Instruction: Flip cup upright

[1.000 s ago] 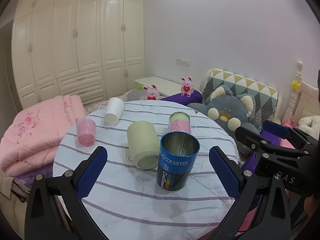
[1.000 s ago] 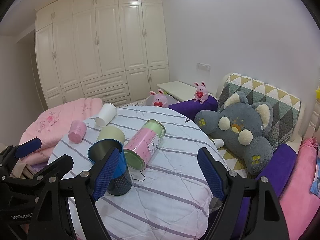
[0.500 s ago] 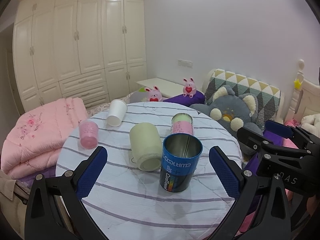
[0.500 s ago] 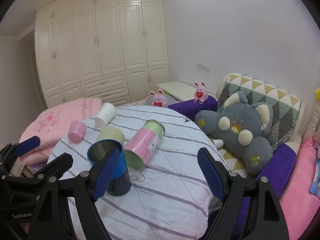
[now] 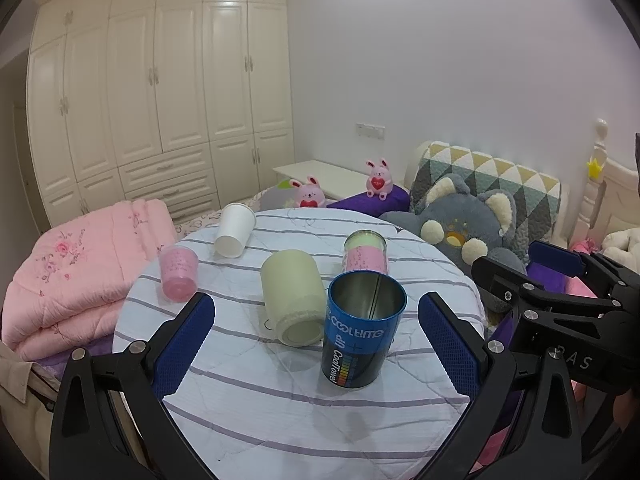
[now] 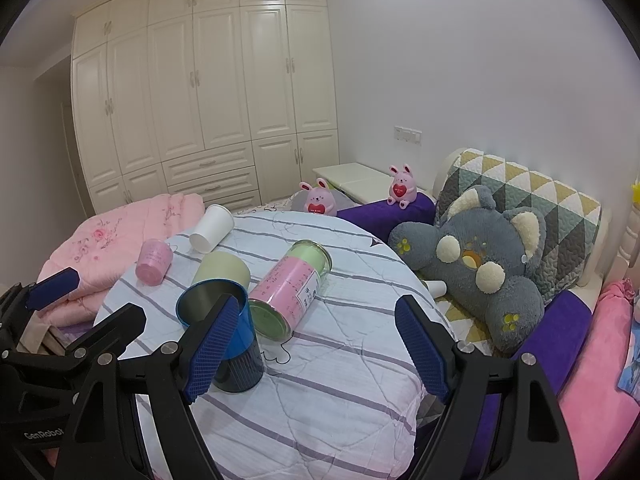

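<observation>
Blue tin cup (image 5: pixel 362 332) stands upright, mouth up, toward the near edge of the round table (image 5: pixel 280 432), so one flip looks done; judging by layout the step in hand is picking the next tipped cup. Just behind it and left, nearly touching, pale green cup (image 5: pixel 292 296) lies on its side, base toward the camera. Pink-and-green can (image 6: pixel 290 288) lies on its side just beside the blue cup, on the right of it. Further back toward the far left edge: pink cup (image 5: pixel 179 272) and white paper cup (image 5: pixel 234 230), both tipped over. Left gripper (image 5: pixel 316 344) released, jaws spread wide, nothing between pads, blue cup framed between them but apart. Right gripper (image 6: pixel 320 354) also released and empty, hovering over the table's near edge. Next move likely calls for closing across the side of a lying cup, then rotating the wrist to stand it on its base; soft quilted cover may let it wobble. Right view shows the can's full side label and its open end, plus a small white cup (image 6: pixel 438 288) off the table by the grey plush (image 6: pixel 480 264); left view shows only the can's far end, but gives the blue cup's printed side and the green cup's base.
</observation>
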`<state>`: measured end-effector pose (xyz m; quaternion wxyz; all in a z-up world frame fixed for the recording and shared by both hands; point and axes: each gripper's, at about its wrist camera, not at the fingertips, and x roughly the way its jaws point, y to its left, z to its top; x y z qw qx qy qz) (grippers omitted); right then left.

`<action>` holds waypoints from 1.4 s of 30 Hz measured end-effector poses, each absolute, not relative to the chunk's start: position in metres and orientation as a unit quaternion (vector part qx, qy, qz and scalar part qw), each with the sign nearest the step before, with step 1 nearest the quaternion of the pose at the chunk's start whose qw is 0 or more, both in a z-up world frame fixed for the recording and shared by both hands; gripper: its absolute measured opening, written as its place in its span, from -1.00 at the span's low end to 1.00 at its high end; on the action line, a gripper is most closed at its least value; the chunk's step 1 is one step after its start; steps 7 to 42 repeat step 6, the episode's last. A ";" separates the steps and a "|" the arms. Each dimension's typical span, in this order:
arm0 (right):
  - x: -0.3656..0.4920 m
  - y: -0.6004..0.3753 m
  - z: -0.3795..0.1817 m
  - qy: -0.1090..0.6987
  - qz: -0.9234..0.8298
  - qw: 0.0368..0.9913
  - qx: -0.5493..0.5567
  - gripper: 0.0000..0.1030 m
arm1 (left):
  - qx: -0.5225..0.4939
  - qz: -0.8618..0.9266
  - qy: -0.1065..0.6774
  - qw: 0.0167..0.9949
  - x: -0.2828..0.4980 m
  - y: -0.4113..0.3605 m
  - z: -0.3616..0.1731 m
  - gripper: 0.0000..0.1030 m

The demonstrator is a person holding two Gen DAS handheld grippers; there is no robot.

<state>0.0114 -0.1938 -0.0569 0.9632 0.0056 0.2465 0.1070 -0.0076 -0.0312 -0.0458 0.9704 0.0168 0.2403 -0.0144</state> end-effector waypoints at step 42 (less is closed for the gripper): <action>0.012 -0.192 -0.056 0.248 0.108 0.963 0.002 0.59 | 0.019 -0.013 0.244 0.970 -0.007 -0.030 -0.046 1.00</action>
